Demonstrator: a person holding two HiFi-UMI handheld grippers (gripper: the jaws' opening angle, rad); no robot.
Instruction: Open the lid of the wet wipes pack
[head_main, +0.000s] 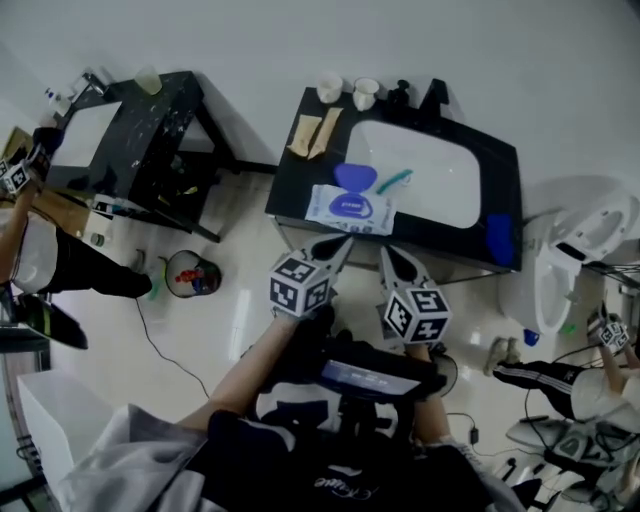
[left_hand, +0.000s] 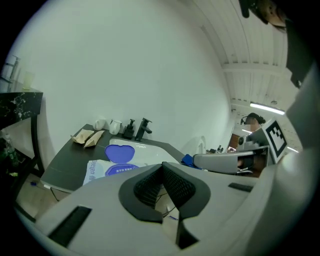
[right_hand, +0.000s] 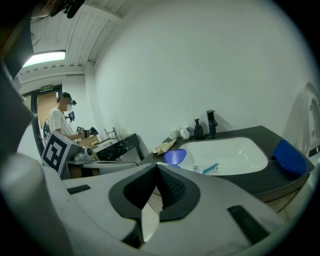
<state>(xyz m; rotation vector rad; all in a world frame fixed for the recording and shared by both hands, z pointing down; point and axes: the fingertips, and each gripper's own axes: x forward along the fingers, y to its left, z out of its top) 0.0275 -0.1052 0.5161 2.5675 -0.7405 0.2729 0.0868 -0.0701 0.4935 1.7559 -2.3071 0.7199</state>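
Just short of the sink (head_main: 440, 160), the left gripper (head_main: 343, 243) and right gripper (head_main: 386, 253) hover with fingers together, empty, and beyond them the wet wipes pack (head_main: 345, 210) lies on the table (head_main: 290, 180) at the sink's left front corner, blue lid (head_main: 355, 177) flipped open.

The words on the wet wipes pack (head_main: 350, 208) are too small to read. In the left gripper view the left hand-held gripper (left_hand: 162, 167) covers the near side of the pack. In the right gripper view the right hand-held gripper (right_hand: 156, 168) hides nearly all of it, so only its blue lid (right_hand: 174, 156) and a thin strip show. The two brown things (head_main: 315, 133) at the back left corner of the desk (head_main: 290, 185) are too small to tell. So is the thin green thing (head_main: 394, 181) in the sink (head_main: 440, 195). The blue lump (head_main: 499, 238) at the desk's right edge is not clear either. A person (head_main: 40, 260) is cut off by the head view's left edge, and a second person (head_main: 590, 385) by its right edge.
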